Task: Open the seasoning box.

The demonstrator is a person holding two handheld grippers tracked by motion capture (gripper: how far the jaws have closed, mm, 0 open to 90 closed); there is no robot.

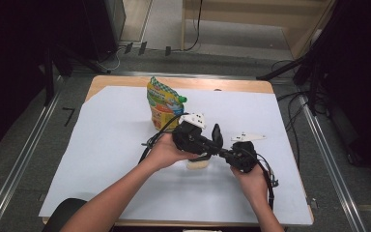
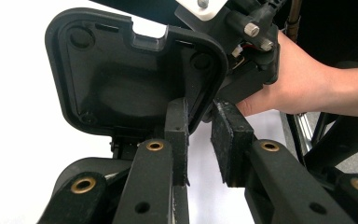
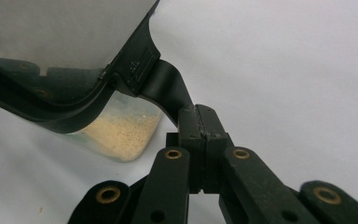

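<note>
the work centres on a clear container (image 3: 121,135) with pale grains in it, just below the middle of the high view, on the white sheet (image 1: 101,159) covering the surface. its black lid (image 2: 130,70) is raised on edge above it.

the right hand-held gripper (image 3: 200,140), right of centre in the high view (image 1: 224,153), has its jaws pressed together on a black tab (image 3: 168,86) that runs off the lid's rim; in the right gripper view the tab enters from the upper left and vanishes between the pads. that pinch looks meant to steady the lid at one fixed point.

the left hand-held gripper (image 2: 198,135), at the middle of the high view (image 1: 207,145), has its jaws either side of the lid's lower rim. one pad (image 2: 177,130) lies against the inner face, while the other (image 2: 230,140) stands just off it with a gap showing, so this is not yet a firm pinch. it seems placed to take the lid's edge while the other holds the tab.

the lid's inner, recessed face is toward the left gripper view's camera, its long axis running roughly left to right across that frame, latch notch (image 2: 147,37) uppermost. in the high view the lid points up, away from the surface.

a colourful pouch (image 1: 162,104) with a green cap stands above centre, well apart.
</note>
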